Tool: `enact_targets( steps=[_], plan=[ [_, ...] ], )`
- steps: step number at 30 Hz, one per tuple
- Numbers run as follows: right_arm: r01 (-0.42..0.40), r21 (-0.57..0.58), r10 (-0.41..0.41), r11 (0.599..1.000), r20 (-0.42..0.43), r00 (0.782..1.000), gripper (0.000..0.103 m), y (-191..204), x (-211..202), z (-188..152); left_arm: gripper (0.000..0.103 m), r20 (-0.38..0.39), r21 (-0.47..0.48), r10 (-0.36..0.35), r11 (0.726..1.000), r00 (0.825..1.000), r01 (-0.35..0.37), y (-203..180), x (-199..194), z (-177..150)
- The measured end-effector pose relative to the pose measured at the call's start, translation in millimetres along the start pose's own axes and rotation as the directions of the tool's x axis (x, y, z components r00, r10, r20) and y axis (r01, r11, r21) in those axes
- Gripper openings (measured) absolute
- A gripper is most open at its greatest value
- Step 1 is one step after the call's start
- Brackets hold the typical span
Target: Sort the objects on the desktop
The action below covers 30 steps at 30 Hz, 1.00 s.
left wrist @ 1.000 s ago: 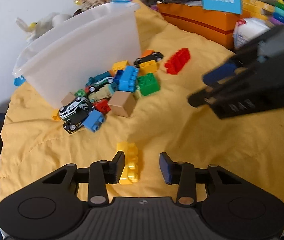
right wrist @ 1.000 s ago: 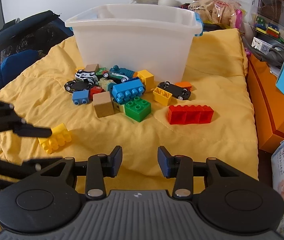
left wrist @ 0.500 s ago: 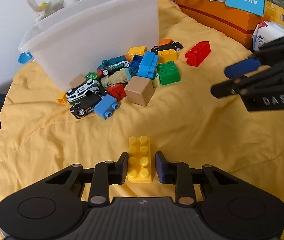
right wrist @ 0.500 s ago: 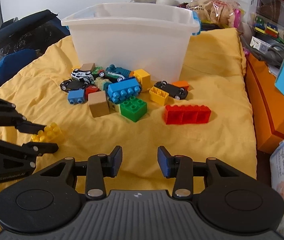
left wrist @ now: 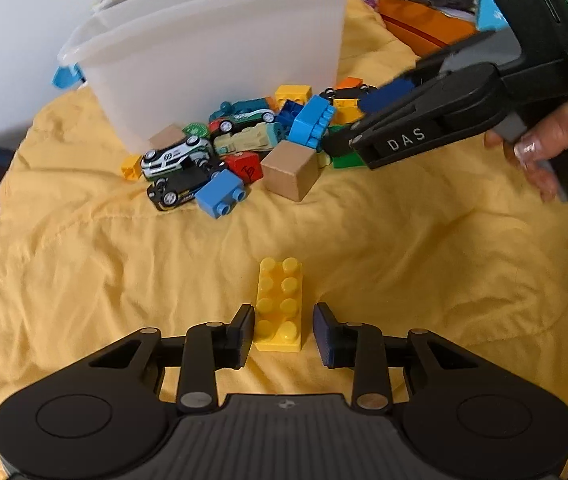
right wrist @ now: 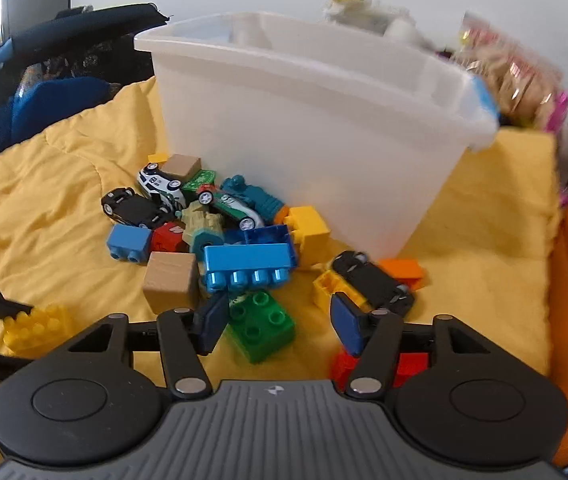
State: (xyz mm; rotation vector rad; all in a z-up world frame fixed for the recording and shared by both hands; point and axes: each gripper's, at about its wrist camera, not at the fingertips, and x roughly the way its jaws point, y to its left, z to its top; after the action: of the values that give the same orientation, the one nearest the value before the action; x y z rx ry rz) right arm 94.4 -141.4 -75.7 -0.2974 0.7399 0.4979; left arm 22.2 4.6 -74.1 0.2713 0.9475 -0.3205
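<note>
Right gripper (right wrist: 280, 322) newly over green brick (right wrist: 262, 330), jaws opening.

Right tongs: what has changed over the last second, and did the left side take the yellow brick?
The right tongs moved in over the toy pile, now above the green brick, jaws opening, nothing held. The left tongs lined up around the yellow brick; their jaws are opening again, with a gap on the right side, so no grip. The white bin and the pile have not moved.
</note>
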Motion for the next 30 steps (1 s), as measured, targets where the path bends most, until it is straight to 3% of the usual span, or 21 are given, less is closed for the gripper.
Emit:
enact_targets(
  steps=[2, 3, 6, 10, 16, 19, 21, 26, 28, 29, 30],
  plan=[
    [-0.061, 0.038, 0.062, 0.997, -0.028, 0.998, 0.053, 0.0, 3.2, -4.0, 0.036, -0.001, -0.002, -0.003, 1.0, 1.0, 0.003, 0.5, 0.4, 0.7],
    [-0.058, 0.045, 0.06, 0.997, -0.047, 0.997, 0.044, 2.3, 4.4, -7.6, 0.036, 0.0, 0.001, -0.002, 1.0, 1.0, 0.002, 0.3, 0.4, 0.6],
    [-0.027, 0.065, 0.03, 0.997, -0.048, 0.998, 0.035, 9.7, -3.5, -21.5, 0.037, -0.002, -0.005, 0.003, 1.0, 1.0, -0.003, 0.1, 0.7, 1.0],
    [-0.01, 0.15, 0.021, 0.989, -0.073, 0.997, 0.035, 15.7, -29.9, -39.5, 0.037, -0.001, -0.011, 0.008, 1.0, 1.0, -0.008, -0.2, -0.1, 1.1],
    [0.063, 0.084, -0.054, 0.994, -0.109, 0.993, 0.035, 34.5, -78.4, -62.4, 0.036, 0.003, -0.006, 0.02, 1.0, 1.0, -0.02, -3.7, -3.8, -2.6],
    [0.071, 0.059, -0.062, 0.996, -0.134, 0.989, 0.036, 38.6, -76.5, -65.2, 0.037, 0.008, 0.008, 0.026, 1.0, 1.0, -0.027, -6.3, -3.0, -3.0],
    [0.061, 0.087, -0.047, 0.994, -0.158, 0.986, 0.044, 38.5, -67.8, -66.1, 0.041, 0.01, 0.012, 0.035, 0.999, 0.999, -0.035, -6.8, -3.9, -3.4],
    [0.076, 0.111, -0.063, 0.991, -0.115, 0.991, 0.048, 37.3, -71.5, -65.5, 0.041, 0.008, -0.048, 0.003, 0.999, 1.0, -0.003, 2.4, -3.7, -4.6],
    [0.08, 0.107, -0.068, 0.991, -0.112, 0.991, 0.046, 36.1, -69.5, -64.6, 0.039, 0.014, -0.064, -0.007, 0.998, 1.0, 0.008, 5.1, -2.7, -5.1],
    [0.076, 0.109, -0.063, 0.991, -0.121, 0.991, 0.04, 35.2, -67.1, -65.0, 0.027, 0.021, -0.066, -0.013, 0.998, 1.0, 0.014, 5.2, -2.5, -5.2],
    [0.073, 0.115, -0.057, 0.991, -0.131, 0.99, 0.034, 34.2, -64.4, -66.1, 0.027, 0.03, -0.064, -0.014, 0.998, 0.999, 0.016, 4.4, -2.5, -5.5]
  ],
)
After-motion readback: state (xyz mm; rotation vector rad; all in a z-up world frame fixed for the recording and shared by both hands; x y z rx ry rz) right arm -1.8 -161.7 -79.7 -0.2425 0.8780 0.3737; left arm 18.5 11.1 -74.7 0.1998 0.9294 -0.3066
